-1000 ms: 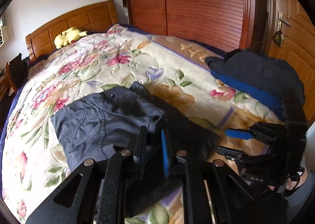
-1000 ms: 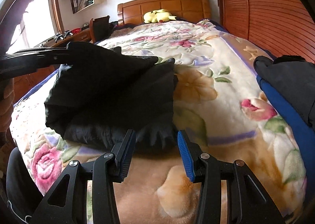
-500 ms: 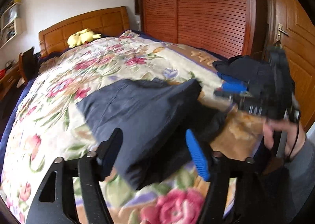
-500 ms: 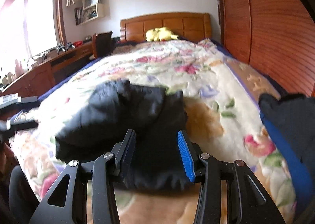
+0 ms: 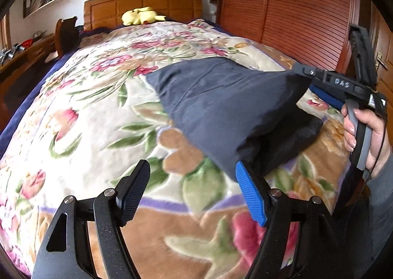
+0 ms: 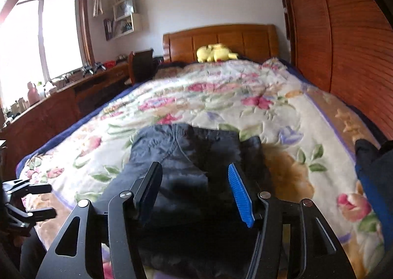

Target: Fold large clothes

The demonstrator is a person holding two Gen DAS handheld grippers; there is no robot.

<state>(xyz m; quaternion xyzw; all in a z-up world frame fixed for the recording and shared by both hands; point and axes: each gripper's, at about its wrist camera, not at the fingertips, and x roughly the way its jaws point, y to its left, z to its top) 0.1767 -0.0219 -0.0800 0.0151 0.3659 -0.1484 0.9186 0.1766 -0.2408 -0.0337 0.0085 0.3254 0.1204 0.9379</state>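
Note:
A dark navy garment (image 5: 221, 102) lies folded on the floral blanket (image 5: 86, 107). Its right corner is raised toward my right gripper (image 5: 302, 75), which a hand (image 5: 363, 126) holds. My left gripper (image 5: 194, 193) stands open over bare blanket with nothing between its fingers. The cloth's near edge ends by its blue fingertip (image 5: 242, 171). In the right wrist view the garment (image 6: 186, 156) runs between and under my right gripper (image 6: 194, 190). Its jaws are opening, and the pads do not visibly press the cloth.
A second dark and blue garment (image 6: 373, 168) lies at the bed's right edge. A yellow plush toy (image 6: 216, 51) sits by the headboard (image 6: 221, 38). A wooden wardrobe (image 5: 282, 1) stands to the right, a desk (image 6: 61, 97) to the left. My left gripper (image 6: 27, 200) shows at the left edge.
My left gripper let go of the garment, opened wide and drew back to the left. My right gripper moved forward over the cloth and its jaws widened.

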